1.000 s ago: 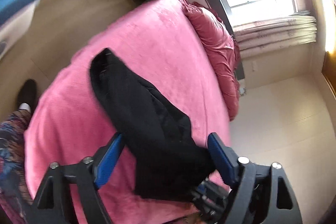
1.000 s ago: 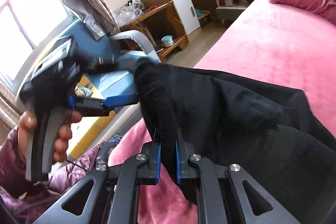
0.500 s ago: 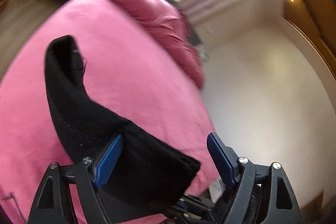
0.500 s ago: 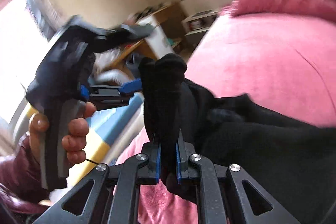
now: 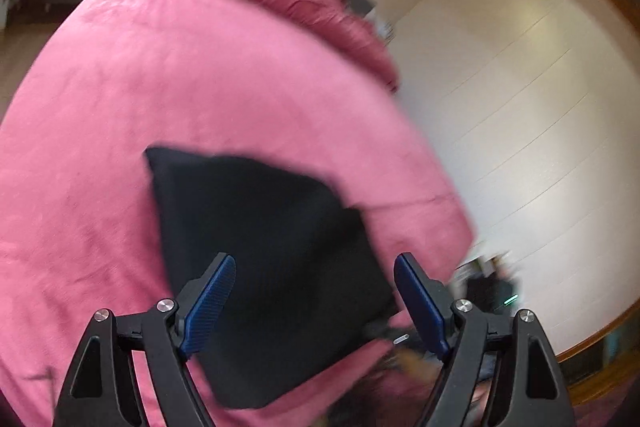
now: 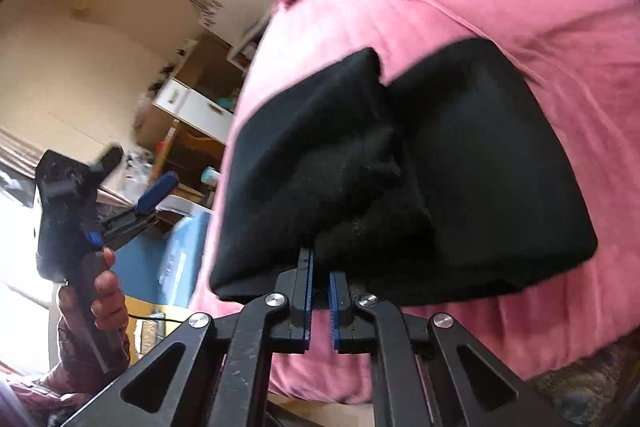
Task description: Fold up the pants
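The black pants (image 5: 264, 239) lie folded into a thick, roughly rectangular bundle near the edge of the pink bed (image 5: 160, 75). From my right wrist view, the upper layer is rumpled, with a notch along its far edge.

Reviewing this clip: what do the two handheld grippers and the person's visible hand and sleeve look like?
Both the left gripper and right gripper have black linkage frames with silver pivot bolts and ribbed blue pads on the fingers. In the right wrist view, the left one shows a chunky black handle, held by a bare hand in a shiny maroon sleeve.
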Motion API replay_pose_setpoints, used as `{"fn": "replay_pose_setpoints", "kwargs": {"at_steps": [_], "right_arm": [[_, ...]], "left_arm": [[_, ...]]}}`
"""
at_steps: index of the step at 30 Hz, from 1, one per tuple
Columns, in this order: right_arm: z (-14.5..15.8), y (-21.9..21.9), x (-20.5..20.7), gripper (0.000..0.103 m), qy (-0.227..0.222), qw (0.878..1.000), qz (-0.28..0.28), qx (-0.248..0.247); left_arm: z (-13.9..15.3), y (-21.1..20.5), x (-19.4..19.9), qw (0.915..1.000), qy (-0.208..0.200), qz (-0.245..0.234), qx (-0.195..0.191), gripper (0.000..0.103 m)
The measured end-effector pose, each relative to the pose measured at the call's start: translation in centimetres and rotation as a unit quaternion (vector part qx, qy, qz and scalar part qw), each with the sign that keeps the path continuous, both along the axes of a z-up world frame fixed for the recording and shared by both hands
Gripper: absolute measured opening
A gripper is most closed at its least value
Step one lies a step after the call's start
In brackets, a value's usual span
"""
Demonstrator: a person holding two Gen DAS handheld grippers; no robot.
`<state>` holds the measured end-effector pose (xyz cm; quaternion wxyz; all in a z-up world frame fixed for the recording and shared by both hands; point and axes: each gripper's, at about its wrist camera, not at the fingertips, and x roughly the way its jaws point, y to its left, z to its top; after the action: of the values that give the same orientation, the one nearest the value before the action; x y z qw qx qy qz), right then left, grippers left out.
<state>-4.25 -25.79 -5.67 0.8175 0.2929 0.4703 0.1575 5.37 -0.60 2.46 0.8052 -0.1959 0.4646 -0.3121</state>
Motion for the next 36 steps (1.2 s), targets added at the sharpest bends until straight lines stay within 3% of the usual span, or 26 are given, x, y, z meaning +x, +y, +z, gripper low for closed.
{"fn": "replay_pose_setpoints", "kwargs": {"at_steps": [4,6,8,9,11,15,18,22,32,34,36], "right_arm": [[0.0,0.8,0.3,0.013,0.013,0.999,0.033,-0.030],[-0.2,1.1,0.7,0.024,0.022,0.997,0.047,-0.050],[0.6,0.1,0.5,0.042,0.017,0.995,0.058,-0.074],[0.9,-0.2,0.7,0.045,0.015,0.995,0.056,-0.079],[1.5,-1.6,1.0,0.059,0.001,0.995,0.040,-0.088],[1.6,-3.3,3.7,0.059,-0.013,0.997,0.025,-0.070],[0.1,-3.3,6.7,0.060,0.001,0.998,0.032,-0.059],[-2.0,-2.6,9.4,0.062,0.024,0.998,0.050,-0.043],[-3.5,1.9,12.4,0.064,0.024,0.992,0.116,-0.036],[-3.5,2.7,12.4,0.055,0.021,0.990,0.130,-0.044],[-3.7,3.7,12.5,0.036,0.020,0.988,0.139,-0.066]], "left_arm": [[-2.3,-1.6,-1.1,0.9961,-0.005,-0.008,0.088,0.082],[-3.0,-2.0,-2.0,0.9924,-0.009,-0.018,0.121,0.082],[-3.4,-3.1,-2.6,0.9858,-0.030,-0.021,0.164,0.082],[-3.5,-3.4,-3.0,0.9824,-0.040,-0.022,0.181,0.082],[-3.8,-4.0,-3.0,0.9792,-0.049,-0.020,0.196,0.082],[-3.8,-4.5,-3.5,0.9755,-0.060,-0.008,0.211,0.082],[-3.8,-4.6,-3.5,0.9733,-0.064,-0.010,0.220,0.082],[-3.7,-4.4,-3.6,0.9726,-0.065,-0.012,0.223,0.082],[-4.1,-4.4,-3.4,0.9736,-0.061,-0.008,0.220,0.082],[-4.2,-4.3,-3.3,0.9733,-0.059,-0.005,0.222,0.082],[-4.3,-4.0,-3.2,0.9737,-0.053,-0.001,0.222,0.082]]}}
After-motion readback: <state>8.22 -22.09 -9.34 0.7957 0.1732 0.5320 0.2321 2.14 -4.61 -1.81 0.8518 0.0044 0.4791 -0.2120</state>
